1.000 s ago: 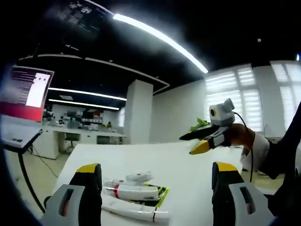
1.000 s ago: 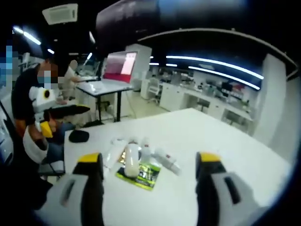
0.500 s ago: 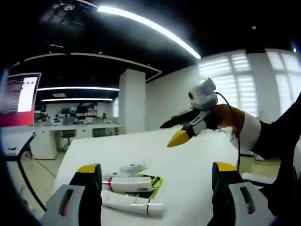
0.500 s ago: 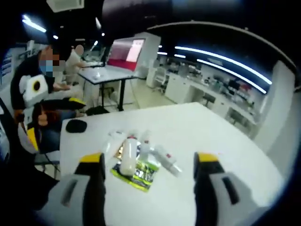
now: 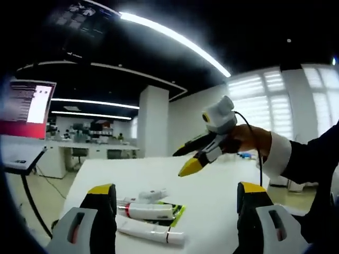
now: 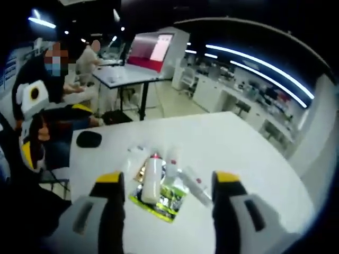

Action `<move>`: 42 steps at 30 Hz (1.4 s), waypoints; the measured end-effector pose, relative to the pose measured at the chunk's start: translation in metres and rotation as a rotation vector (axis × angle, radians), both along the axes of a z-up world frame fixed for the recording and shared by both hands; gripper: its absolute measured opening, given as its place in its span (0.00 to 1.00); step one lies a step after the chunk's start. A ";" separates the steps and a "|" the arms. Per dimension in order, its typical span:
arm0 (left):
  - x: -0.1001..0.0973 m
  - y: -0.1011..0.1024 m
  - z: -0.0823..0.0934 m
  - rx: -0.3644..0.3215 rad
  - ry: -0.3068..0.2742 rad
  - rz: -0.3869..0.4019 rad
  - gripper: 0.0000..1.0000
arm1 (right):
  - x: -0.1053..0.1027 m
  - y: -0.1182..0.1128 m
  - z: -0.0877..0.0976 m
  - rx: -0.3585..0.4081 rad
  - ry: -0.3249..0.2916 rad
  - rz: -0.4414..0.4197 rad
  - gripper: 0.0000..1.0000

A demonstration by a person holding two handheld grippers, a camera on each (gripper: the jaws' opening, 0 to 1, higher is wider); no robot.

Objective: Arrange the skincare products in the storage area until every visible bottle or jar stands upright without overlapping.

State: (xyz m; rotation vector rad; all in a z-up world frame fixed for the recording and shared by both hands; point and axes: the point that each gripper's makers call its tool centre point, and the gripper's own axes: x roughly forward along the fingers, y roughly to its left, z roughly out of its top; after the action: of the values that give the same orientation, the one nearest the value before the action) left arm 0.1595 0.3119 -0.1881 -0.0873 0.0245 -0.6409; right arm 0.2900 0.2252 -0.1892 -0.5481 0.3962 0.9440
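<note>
Tubes [image 6: 153,180] between right claw [image 6: 168,186] jaws

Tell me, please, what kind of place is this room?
Probably an open-plan lab or office. A large monitor stands on a desk, long ceiling light strips run overhead, and workbenches line the far side beyond the white table.
</note>
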 end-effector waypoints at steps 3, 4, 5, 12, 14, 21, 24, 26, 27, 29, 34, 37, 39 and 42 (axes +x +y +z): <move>0.001 0.003 -0.006 0.028 0.023 0.007 0.96 | 0.005 0.012 -0.002 -0.015 0.013 0.022 0.66; 0.002 0.004 -0.008 0.035 0.036 0.010 0.96 | 0.008 0.017 -0.005 -0.018 0.030 0.026 0.66; 0.003 0.004 -0.012 0.045 0.049 0.010 0.96 | 0.010 0.020 -0.007 -0.023 0.041 0.029 0.66; 0.005 0.000 -0.037 0.169 0.118 -0.019 0.98 | 0.017 0.039 -0.022 -0.065 0.107 0.058 0.66; 0.004 0.000 -0.038 0.170 0.122 -0.024 0.99 | 0.017 0.043 -0.025 -0.073 0.121 0.067 0.68; 0.006 0.000 -0.034 0.127 0.117 -0.022 0.99 | 0.021 0.057 -0.040 -0.089 0.184 0.083 0.67; 0.009 0.004 -0.031 0.088 0.114 0.009 0.99 | 0.024 0.061 -0.044 -0.106 0.185 0.097 0.66; 0.010 0.005 -0.029 0.088 0.105 0.015 0.99 | 0.029 0.064 -0.047 -0.126 0.187 0.112 0.63; 0.010 0.005 -0.028 0.088 0.101 0.015 0.99 | 0.031 0.065 -0.049 -0.130 0.189 0.108 0.63; 0.008 0.004 -0.025 0.087 0.087 0.009 0.99 | 0.035 0.067 -0.052 -0.158 0.180 0.111 0.62; 0.007 -0.001 -0.018 0.082 0.048 0.001 0.99 | 0.030 0.074 -0.059 -0.202 0.148 0.155 0.62; 0.006 -0.006 -0.019 0.106 0.046 -0.010 0.99 | 0.025 0.080 -0.062 -0.190 0.160 0.169 0.61; 0.006 -0.006 -0.018 0.105 0.040 -0.013 0.99 | 0.027 0.083 -0.063 -0.185 0.158 0.164 0.59; 0.011 0.000 -0.002 0.026 -0.021 0.042 0.99 | 0.029 0.086 -0.066 -0.190 0.161 0.156 0.58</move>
State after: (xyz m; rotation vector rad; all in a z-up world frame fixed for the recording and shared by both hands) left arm 0.1703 0.3124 -0.1903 -0.0558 0.0107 -0.5995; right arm 0.3193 0.3112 -0.2557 -0.6849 0.5987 1.1114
